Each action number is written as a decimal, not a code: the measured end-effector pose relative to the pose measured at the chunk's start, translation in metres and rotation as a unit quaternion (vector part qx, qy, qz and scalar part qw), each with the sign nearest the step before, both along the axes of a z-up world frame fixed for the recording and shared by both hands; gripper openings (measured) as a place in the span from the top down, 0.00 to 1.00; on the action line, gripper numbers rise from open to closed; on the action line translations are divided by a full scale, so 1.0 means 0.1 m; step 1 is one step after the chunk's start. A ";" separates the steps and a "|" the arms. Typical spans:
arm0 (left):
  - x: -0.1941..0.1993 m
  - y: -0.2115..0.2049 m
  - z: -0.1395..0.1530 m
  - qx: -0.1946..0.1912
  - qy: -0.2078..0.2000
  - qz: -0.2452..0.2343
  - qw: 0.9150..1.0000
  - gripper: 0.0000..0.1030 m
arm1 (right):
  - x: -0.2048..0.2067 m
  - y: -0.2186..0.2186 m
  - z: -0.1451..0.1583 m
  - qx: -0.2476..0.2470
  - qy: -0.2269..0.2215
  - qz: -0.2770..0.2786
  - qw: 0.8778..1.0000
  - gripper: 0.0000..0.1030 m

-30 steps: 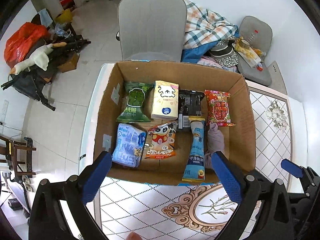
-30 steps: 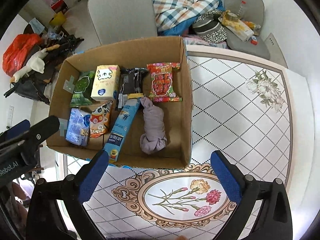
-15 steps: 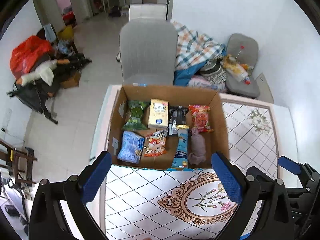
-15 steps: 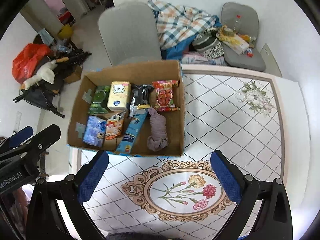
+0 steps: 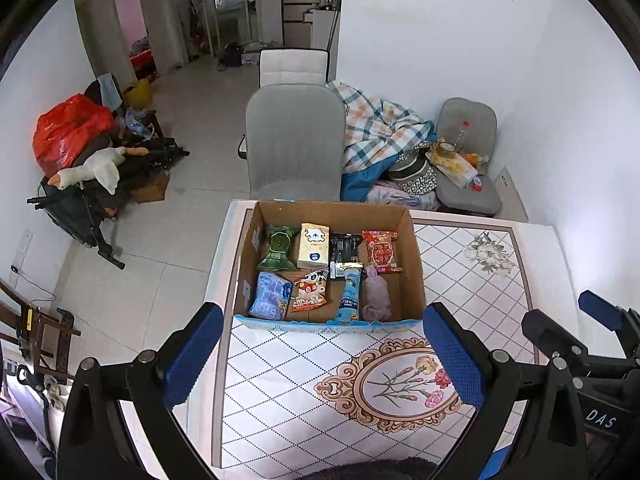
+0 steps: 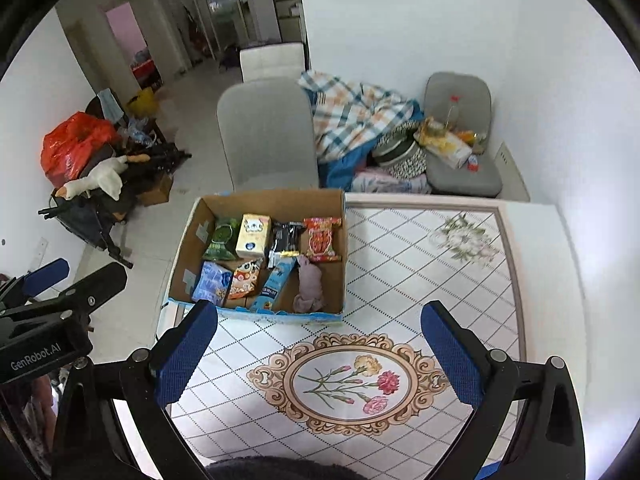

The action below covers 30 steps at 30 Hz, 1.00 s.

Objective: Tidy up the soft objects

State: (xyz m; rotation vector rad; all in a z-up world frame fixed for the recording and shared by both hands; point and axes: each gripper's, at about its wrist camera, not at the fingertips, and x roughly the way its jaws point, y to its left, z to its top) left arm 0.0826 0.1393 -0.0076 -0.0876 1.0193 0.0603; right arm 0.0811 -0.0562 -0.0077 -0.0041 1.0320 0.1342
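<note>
Looking done or nearly so: every soft item in view sits inside the cardboard box (image 5: 412, 264): green pouch (image 5: 278, 248), tissue pack (image 5: 314, 246), black packet (image 5: 344, 249), red snack bag (image 5: 381, 252), blue pack (image 5: 270, 295), panda snack (image 5: 310, 291), blue tube (image 5: 351, 294), mauve cloth (image 5: 376, 294). Nothing loose on the counter (image 5: 472, 280) that I can see.

Left tongs (image 5: 320, 360) and right tongs (image 6: 320, 354) both spread wide, holding nothing, hovering above the near counter, well apart from the box.

Box sits at the counter's far left corner, left wall near the edge. Open room: whole right side and the floral medallion (image 6: 344, 378). Grey chair (image 5: 294, 140) stands just behind the box.
</note>
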 end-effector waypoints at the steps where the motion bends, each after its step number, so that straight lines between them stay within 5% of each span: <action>1: -0.03 -0.02 0.02 0.002 -0.002 0.000 1.000 0.01 | -0.05 0.00 0.07 -0.002 -0.005 0.001 1.000 0.00; 30: -0.30 -0.14 0.20 0.016 -0.012 0.005 1.000 0.01 | -0.37 -0.22 0.41 -0.016 -0.031 -0.024 0.999 0.00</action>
